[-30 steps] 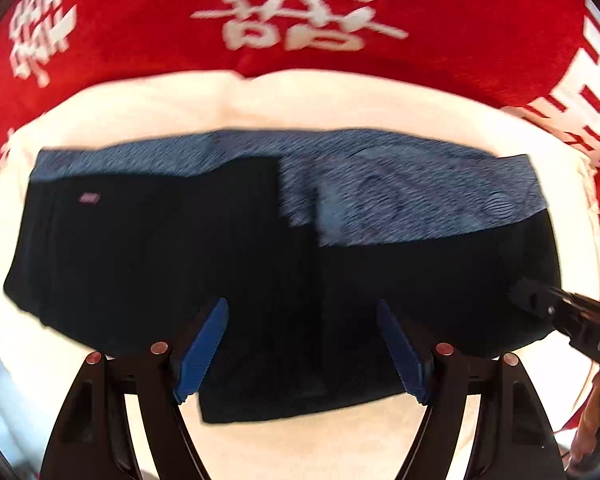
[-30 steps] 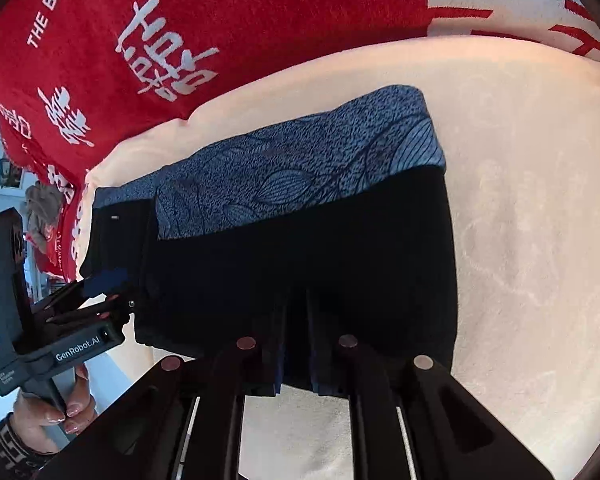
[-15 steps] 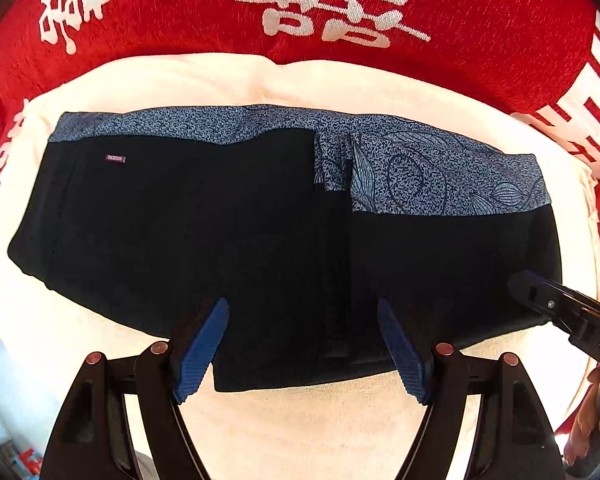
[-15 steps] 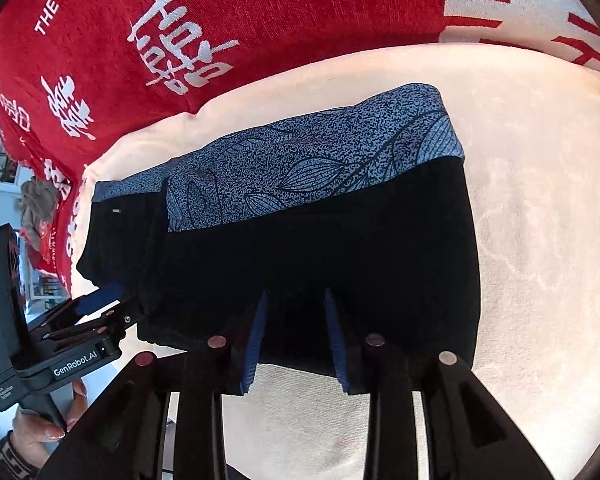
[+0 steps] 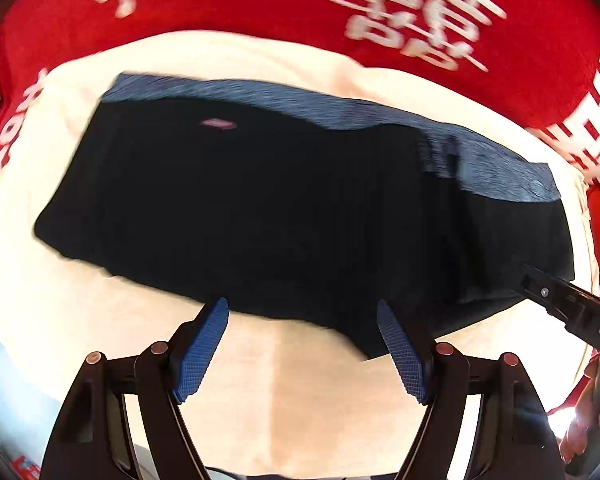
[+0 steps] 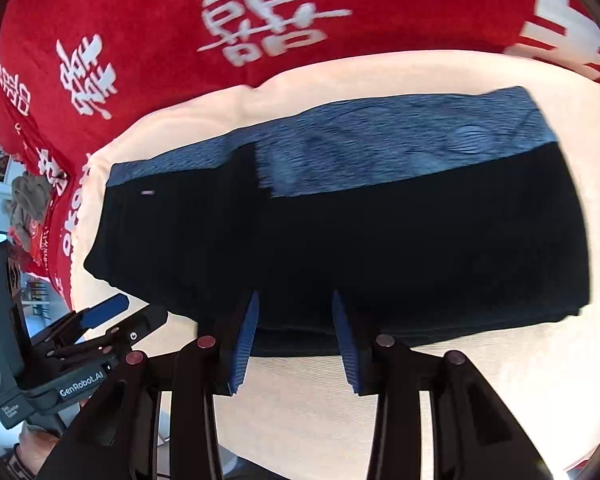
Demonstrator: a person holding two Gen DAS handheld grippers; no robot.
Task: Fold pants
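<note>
The black pants (image 5: 300,208) lie folded flat on a cream cloth (image 5: 100,320), their blue patterned waistband (image 5: 500,168) along the far edge. My left gripper (image 5: 300,312) hovers open over the pants' near edge with nothing between its blue pads. My right gripper (image 6: 295,300) is over the near edge of the pants (image 6: 380,240); its jaws are opening and the pads do not press the fabric. The right gripper's black tip (image 5: 560,304) shows at the pants' right end. One blue pad (image 6: 108,308) of the left gripper shows at lower left.
A red blanket with white characters (image 5: 260,8) surrounds the cream cloth (image 6: 340,408) on the far side and the left (image 6: 140,20). A hand (image 5: 596,420) shows at the lower right. A grey bundle (image 6: 28,200) and room clutter lie beyond the left edge.
The right gripper, shut on the pants' near edge a second ago, has let go and parted its jaws. Both grippers have slid leftward along the pants and backed off slightly.
</note>
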